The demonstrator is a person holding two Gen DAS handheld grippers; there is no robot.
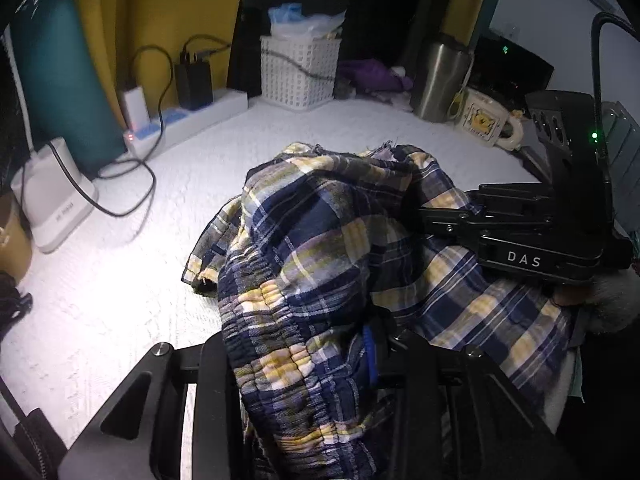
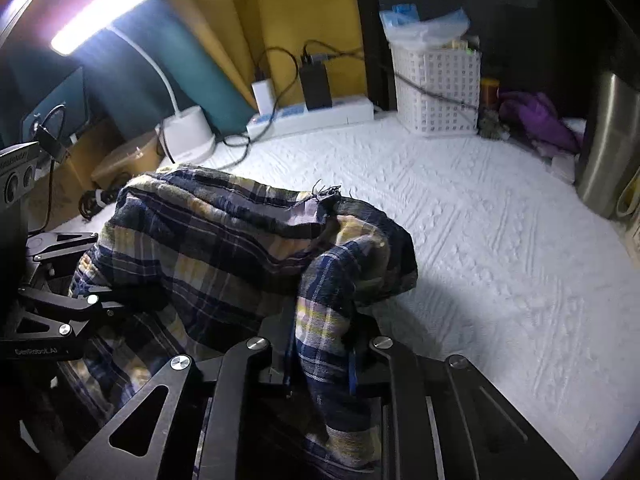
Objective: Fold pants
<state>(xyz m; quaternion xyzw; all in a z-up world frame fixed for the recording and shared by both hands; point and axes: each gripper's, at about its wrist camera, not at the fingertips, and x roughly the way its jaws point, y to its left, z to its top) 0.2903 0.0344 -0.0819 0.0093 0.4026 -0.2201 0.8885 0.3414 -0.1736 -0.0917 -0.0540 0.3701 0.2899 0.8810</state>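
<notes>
Pants bunched right up against both cameras, a plaid heap at the near edge of the white bed, partly lifted. Left gripper pinches the gathered waistband; right gripper pinches another fold of cloth, likely to raise and spread the garment before folding. Bed ahead of the heap is bare toward the far edge, good room to lay it flat. Far edge is crowded: basket, power strip, lamp base at the left edge with a trailing cord, steel cup far right.
</notes>
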